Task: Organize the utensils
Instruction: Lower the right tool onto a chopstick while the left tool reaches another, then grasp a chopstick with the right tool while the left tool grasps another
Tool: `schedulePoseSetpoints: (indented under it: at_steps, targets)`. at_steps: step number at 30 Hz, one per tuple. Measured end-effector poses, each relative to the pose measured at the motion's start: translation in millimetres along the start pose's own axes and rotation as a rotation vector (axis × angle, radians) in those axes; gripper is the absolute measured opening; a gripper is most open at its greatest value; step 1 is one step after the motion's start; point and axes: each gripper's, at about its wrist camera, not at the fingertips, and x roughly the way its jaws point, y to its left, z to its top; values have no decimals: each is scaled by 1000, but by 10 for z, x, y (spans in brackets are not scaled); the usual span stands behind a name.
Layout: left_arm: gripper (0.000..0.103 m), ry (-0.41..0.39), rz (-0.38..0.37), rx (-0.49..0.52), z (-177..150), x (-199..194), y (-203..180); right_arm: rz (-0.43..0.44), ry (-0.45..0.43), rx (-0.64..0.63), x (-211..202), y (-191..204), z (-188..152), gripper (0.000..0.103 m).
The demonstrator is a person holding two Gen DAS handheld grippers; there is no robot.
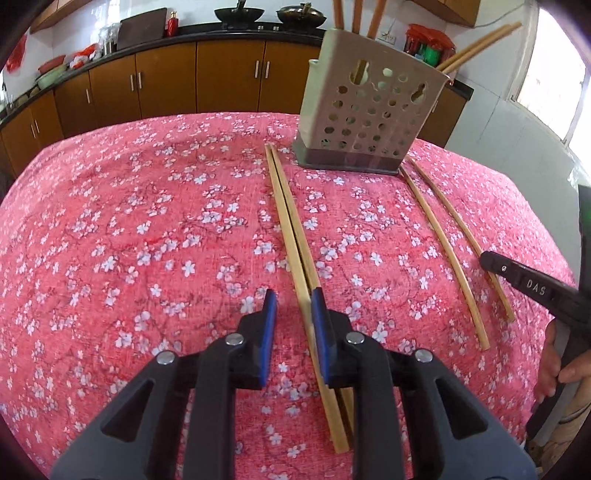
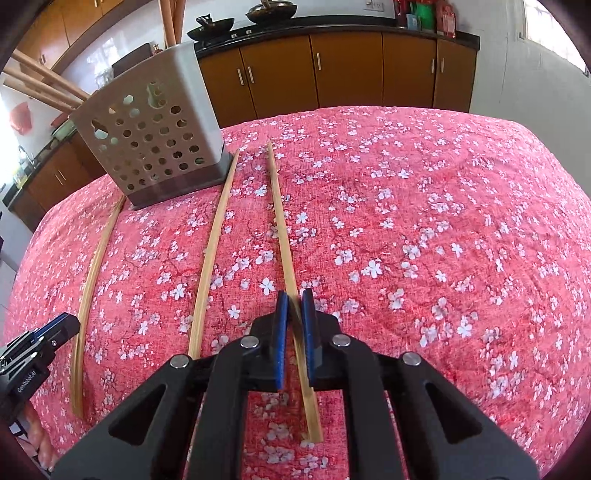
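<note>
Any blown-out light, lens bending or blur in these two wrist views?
Left wrist view: the window at upper right is blown out, and fisheye bends the chopsticks and table edge. Right wrist view: the same bowing, glare on the wall tiles, slight blur where the chopstick meets the right gripper.

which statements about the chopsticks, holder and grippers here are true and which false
1. The holder stands on the cloth. True.
2. The right gripper has wide jaws with nothing between them. False: its jaws are shut on a chopstick.
3. The holder is empty. False: sticks stand in it.
4. A chopstick pair lies between the jaws of the left gripper. True.
</note>
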Motion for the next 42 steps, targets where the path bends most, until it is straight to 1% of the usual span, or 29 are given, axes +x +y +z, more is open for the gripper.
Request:
schedulePoseSetpoints:
  at_steps: [3, 4, 7, 10, 11, 13, 17, 20, 23, 25, 30, 42]
  targets:
    - [21, 4, 12, 10, 1, 26, -27, 0, -4, -7, -24, -5, -17, 10]
    - [19, 12, 19, 12, -5, 42, -39, 1, -4, -8, -28, -7, -17, 10]
    - [18, 8, 51, 30, -7, 67, -79, 0, -3, -10, -37, 0, -21, 10]
    - [10, 4, 86, 42, 12, 80, -51, -3, -7, -19, -29, 15, -22, 9]
    - [9, 3, 91, 43, 29, 88, -24, -6, -9, -34, -24, 26, -22, 9]
    - [8, 2, 118, 24, 109, 126, 101, -19, -17, -46, -15, 29, -15, 8]
    - [8, -8, 183, -44, 249, 166, 481, -73, -44, -7, 8, -113, 34, 8]
    - [12, -19, 205, -67, 288, 167, 682, -77, -52, 0, 17, -174, 43, 8]
    - [12, -26, 185, -87, 289, 151, 740, -103, -66, -32, 18, -124, 20, 8]
    - [12, -26, 189, -85, 299, 132, 748, -113, -66, -39, 4, -110, 15, 8]
    - [13, -27, 181, -83, 287, 106, 747, -98, -65, -27, -3, -89, 16, 8]
    - [13, -30, 173, -93, 238, 121, 709, -91, -64, -19, -9, -115, 20, 9]
